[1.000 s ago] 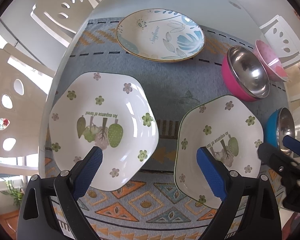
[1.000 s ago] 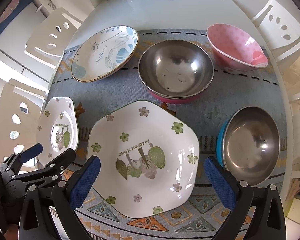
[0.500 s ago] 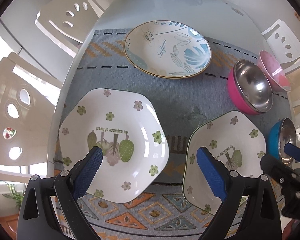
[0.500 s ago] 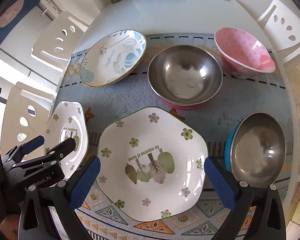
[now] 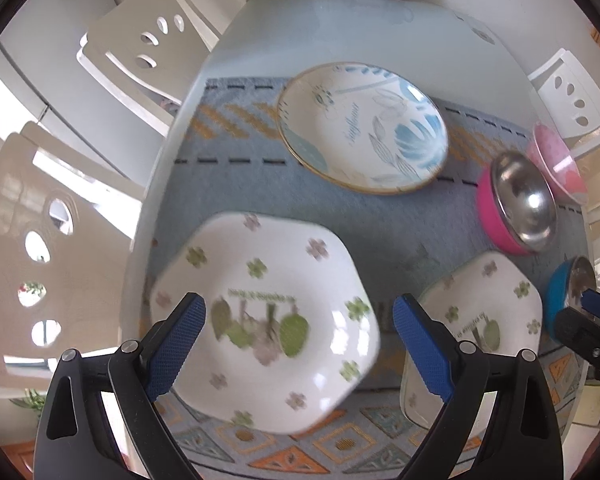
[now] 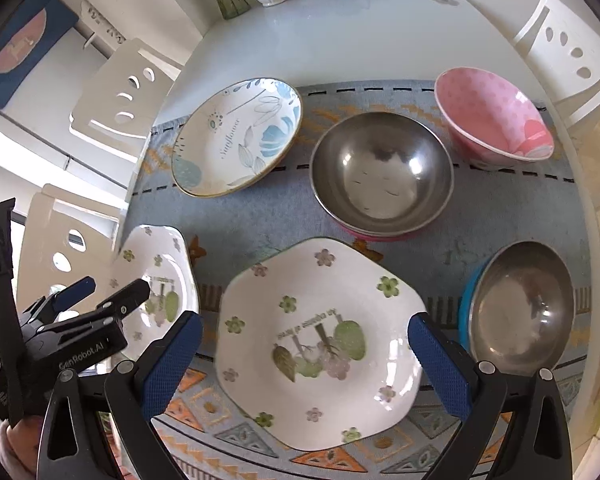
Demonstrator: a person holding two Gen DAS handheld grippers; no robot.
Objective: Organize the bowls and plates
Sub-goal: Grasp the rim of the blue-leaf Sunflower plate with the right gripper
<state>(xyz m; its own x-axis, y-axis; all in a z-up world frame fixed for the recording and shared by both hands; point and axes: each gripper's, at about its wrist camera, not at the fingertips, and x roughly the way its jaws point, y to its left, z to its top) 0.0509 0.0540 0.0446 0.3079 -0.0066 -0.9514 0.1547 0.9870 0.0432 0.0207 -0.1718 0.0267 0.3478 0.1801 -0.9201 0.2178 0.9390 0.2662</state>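
On the patterned table runner (image 6: 260, 220), two white hexagonal plates lie side by side: the left gripper (image 5: 296, 344) hangs spread over the left plate (image 5: 268, 320), the right gripper (image 6: 306, 354) spread over the right plate (image 6: 320, 340); the steel bowl (image 6: 382, 174) sits at twelve o'clock from that one

"Sunflower" – round plate (image 6: 236, 142); gripper (image 6: 104, 294), perhaps "GenRobot.AI"
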